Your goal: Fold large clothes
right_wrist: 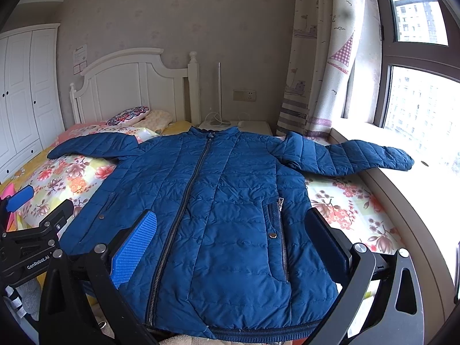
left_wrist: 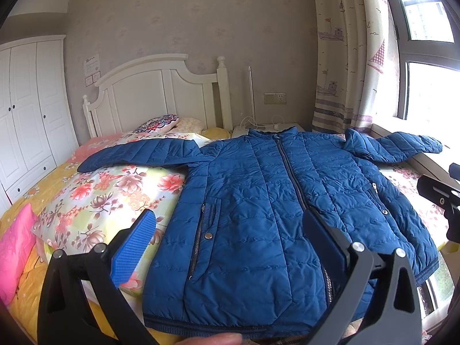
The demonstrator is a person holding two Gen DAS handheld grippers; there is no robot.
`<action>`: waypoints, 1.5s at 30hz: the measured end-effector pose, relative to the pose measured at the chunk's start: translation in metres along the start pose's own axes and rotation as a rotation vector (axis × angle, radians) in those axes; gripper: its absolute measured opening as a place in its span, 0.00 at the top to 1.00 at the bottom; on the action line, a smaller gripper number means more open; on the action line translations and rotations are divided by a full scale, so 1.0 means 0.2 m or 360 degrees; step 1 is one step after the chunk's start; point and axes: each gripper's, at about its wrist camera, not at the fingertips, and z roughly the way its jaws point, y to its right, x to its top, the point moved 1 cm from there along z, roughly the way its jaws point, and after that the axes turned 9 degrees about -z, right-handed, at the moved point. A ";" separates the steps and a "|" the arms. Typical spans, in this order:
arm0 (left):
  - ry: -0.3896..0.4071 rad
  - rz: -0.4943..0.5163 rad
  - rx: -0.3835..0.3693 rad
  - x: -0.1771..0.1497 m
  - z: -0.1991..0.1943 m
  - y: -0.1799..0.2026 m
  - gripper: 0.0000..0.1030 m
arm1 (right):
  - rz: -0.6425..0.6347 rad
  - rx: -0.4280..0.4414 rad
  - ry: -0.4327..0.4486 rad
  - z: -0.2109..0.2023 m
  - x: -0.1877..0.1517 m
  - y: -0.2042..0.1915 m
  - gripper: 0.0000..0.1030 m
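My left gripper had its blue-padded fingers spread wide, holding nothing, above the lower front of the blue quilted jacket. My right gripper hung the same way, fingers wide and empty, over the hem. The jacket lay face up, zipped, on the floral bedspread, sleeves out to both sides, one sleeve reaching the windowsill. Beyond stood the white headboard.

jacket hem behind gripper, wall notice unreadable
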 end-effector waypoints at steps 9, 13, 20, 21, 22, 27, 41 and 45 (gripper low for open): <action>0.0000 0.0001 -0.0001 0.00 0.00 0.00 0.02 | 0.0004 0.0007 -0.0001 0.00 0.00 0.00 0.04; -0.0001 -0.0001 -0.0001 0.00 0.00 0.00 0.02 | 0.0003 0.0009 -0.0001 0.00 0.00 0.00 0.04; -0.0001 -0.0003 0.0000 0.00 -0.01 -0.01 0.02 | 0.0005 0.0010 0.0002 0.00 0.00 0.00 0.04; 0.0000 -0.0003 0.0000 0.00 -0.01 -0.01 0.02 | 0.0006 0.0011 0.0001 0.00 0.00 0.00 0.04; -0.0002 -0.0004 0.0001 0.00 0.00 -0.01 0.02 | 0.0006 0.0011 0.0000 0.00 0.00 0.00 0.04; -0.0004 -0.0005 0.0000 0.00 0.00 -0.02 0.02 | 0.0009 0.0013 -0.0002 0.00 0.00 0.00 0.04; -0.0004 -0.0005 -0.0002 0.00 0.00 -0.02 0.02 | 0.0010 0.0015 -0.0002 0.00 0.00 0.01 0.04; -0.0004 -0.0005 -0.0001 0.00 0.00 -0.02 0.02 | 0.0011 0.0017 -0.0004 0.00 0.00 0.00 0.04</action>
